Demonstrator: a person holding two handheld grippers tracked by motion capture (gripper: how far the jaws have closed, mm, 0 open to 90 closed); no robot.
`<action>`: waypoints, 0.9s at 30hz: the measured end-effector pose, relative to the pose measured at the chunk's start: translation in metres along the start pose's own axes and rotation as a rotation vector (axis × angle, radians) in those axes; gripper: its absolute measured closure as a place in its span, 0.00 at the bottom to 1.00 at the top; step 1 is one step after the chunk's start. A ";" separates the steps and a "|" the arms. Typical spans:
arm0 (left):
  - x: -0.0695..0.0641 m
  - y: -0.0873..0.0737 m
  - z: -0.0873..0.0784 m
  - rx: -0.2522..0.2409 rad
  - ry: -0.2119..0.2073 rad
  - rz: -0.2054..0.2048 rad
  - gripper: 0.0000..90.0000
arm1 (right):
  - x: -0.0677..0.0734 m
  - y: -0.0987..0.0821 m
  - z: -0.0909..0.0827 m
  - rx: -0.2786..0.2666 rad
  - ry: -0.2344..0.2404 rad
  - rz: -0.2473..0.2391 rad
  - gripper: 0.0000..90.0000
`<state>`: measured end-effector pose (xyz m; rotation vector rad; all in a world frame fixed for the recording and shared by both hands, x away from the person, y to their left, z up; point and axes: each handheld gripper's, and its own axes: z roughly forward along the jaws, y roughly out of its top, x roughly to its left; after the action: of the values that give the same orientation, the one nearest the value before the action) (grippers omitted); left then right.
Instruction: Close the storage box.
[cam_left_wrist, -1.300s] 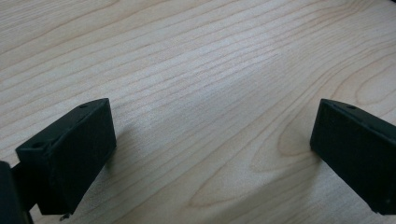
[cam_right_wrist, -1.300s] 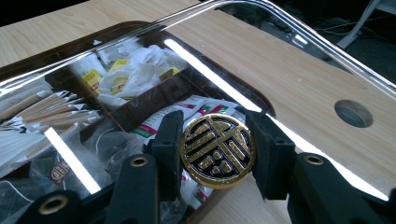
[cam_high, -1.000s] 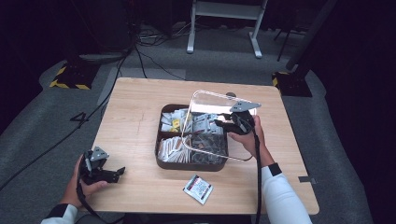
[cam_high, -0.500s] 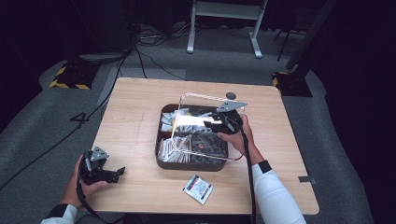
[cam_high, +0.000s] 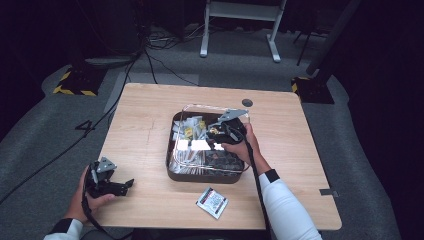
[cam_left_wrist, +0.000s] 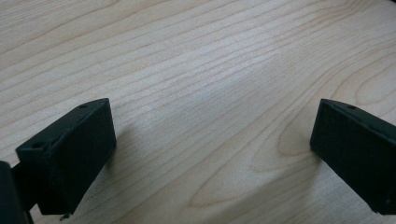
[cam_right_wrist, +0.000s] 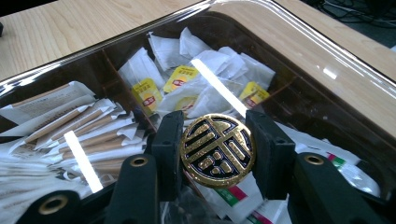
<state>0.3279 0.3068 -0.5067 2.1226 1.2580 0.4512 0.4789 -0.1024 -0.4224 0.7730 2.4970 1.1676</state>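
Left gripper: resting near the table's front left corner, jaws standing wide apart over bare wood, gripping nothing.
Sachet: lying loose near the front edge, between the two forearms, just in front of the box.
Box: sitting at the table's middle, its dark compartments holding tea bags toward the back edge and paper sticks toward the front.
Clear lid: lying nearly level over the box, its rim lining up with the box's walls.
Gold knob: sitting at the lid's centre, directly under the tool.
Right gripper: pinching the knob from both sides, pointing down; this hand is carrying the lid, so seating it is depending on keeping it level and square to the box.
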 end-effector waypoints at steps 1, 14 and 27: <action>0.000 0.000 0.000 0.001 0.000 0.001 0.01 | 0.001 0.000 0.002 0.001 0.003 0.003 0.65; 0.000 0.000 0.000 0.001 0.000 0.000 0.01 | 0.013 0.004 0.022 0.032 0.028 -0.011 0.65; 0.000 0.000 0.000 0.001 0.000 -0.001 0.01 | 0.016 0.001 0.023 0.042 0.038 -0.005 0.65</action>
<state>0.3276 0.3069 -0.5067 2.1225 1.2598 0.4508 0.4771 -0.0783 -0.4363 0.7615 2.5603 1.1419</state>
